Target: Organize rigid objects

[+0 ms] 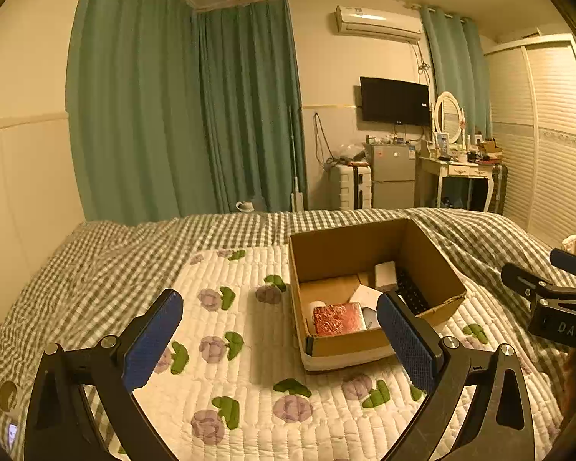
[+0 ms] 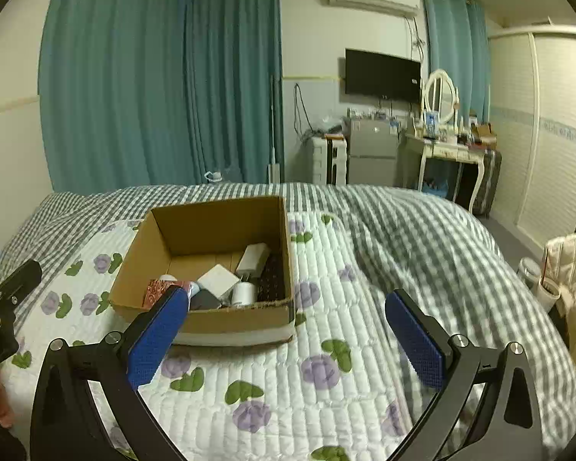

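An open cardboard box (image 1: pixel 349 246) (image 2: pixel 211 226) sits on a white quilt with purple flowers (image 1: pixel 249 345) (image 2: pixel 326 345) on the bed. Inside lie a red patterned box (image 1: pixel 338 319) (image 2: pixel 158 290), a white charger (image 1: pixel 384 274) (image 2: pixel 252 257), a white square adapter (image 2: pixel 218 280), a white cylinder (image 2: pixel 244 294) and a black keypad (image 1: pixel 412 292). My left gripper (image 1: pixel 280 315) is open and empty, above the quilt just left of the box. My right gripper (image 2: pixel 288 311) is open and empty, in front of the box's right corner.
A grey-and-white checked blanket (image 1: pixel 115 253) (image 2: pixel 422 238) covers the bed around the quilt. Green curtains, a fridge (image 1: pixel 391 174), a suitcase and a dressing table (image 2: pixel 453 153) stand beyond the bed. A wardrobe (image 2: pixel 549 134) is at right.
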{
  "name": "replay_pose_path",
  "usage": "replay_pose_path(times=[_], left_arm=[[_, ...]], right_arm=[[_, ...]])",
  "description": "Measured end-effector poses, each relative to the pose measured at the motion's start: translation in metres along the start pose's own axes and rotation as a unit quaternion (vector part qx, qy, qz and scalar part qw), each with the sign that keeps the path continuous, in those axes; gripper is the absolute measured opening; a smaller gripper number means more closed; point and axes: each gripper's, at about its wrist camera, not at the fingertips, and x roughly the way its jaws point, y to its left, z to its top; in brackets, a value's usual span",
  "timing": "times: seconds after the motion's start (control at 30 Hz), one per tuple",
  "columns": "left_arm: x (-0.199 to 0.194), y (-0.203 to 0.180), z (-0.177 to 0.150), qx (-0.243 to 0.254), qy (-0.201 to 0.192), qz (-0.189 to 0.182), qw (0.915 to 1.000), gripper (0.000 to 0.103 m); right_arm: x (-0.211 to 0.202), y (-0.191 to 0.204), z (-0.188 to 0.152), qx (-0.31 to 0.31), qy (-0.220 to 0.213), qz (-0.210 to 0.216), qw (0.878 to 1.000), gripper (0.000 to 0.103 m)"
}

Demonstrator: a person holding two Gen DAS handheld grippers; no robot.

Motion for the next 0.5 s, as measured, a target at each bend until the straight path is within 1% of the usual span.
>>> replay_pose_path(times=[0.07, 0.2, 0.33, 0.5], left_arm=[[0.002, -0.001, 0.001, -0.002, 0.007, -0.007, 1.0000, 0.103], [0.002, -0.003, 0.002, 0.000, 0.004, -0.007, 1.0000, 0.103], [0.003, -0.010, 0.001, 0.017, 0.008, -0.006, 0.9998, 0.103], [0.005, -0.011, -0.002, 0.015, 0.014, -0.011, 0.9997, 0.103]], right_arm=[[-0.003, 0.000, 0.002, -0.003, -0.005, 0.006, 1.000, 0.103], [-0.006, 0.003, 0.001, -0.010, -0.009, 0.015, 1.000, 0.103], [-0.003, 0.003, 0.003, -0.013, -0.006, 0.008, 1.000, 0.103], [0.000, -0.001, 0.004, -0.008, -0.003, 0.006, 1.000, 0.103]])
